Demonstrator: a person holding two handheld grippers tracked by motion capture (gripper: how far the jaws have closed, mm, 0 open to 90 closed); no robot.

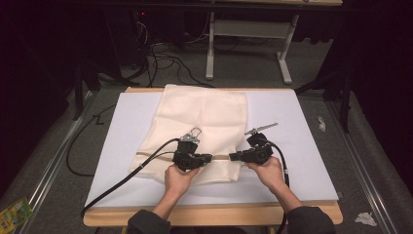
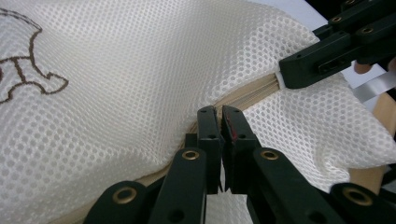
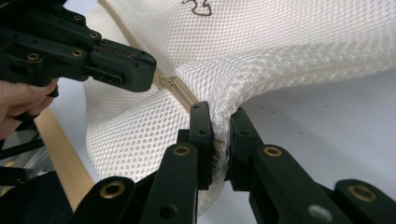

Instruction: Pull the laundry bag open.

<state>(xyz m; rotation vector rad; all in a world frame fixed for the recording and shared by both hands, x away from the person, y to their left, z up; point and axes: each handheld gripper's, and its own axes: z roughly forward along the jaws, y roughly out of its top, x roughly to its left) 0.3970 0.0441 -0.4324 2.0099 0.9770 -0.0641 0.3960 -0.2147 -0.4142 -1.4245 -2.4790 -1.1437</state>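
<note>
A cream mesh bag (image 1: 199, 122) lies flat on a white board (image 1: 302, 146), with a tan zipper band (image 1: 221, 157) running across near its front end. My left gripper (image 1: 209, 157) comes in from the left and is shut on the zipper band (image 2: 243, 95); its jaws (image 2: 219, 116) meet with no gap. Facing it from the right, my right gripper (image 1: 233, 157) is shut on a bunched fold of the mesh bag (image 3: 280, 51) at its edge (image 3: 219, 114). The two tips stand close together. Brown stitching (image 2: 28, 74) marks the mesh.
The board rests on a wooden table (image 1: 214, 215) whose front edge is near the person's sleeves. Black cables (image 1: 122, 180) trail left and right off the board. On the floor are white table legs (image 1: 209, 58), crumpled paper (image 1: 365, 219) and a green packet (image 1: 14, 212).
</note>
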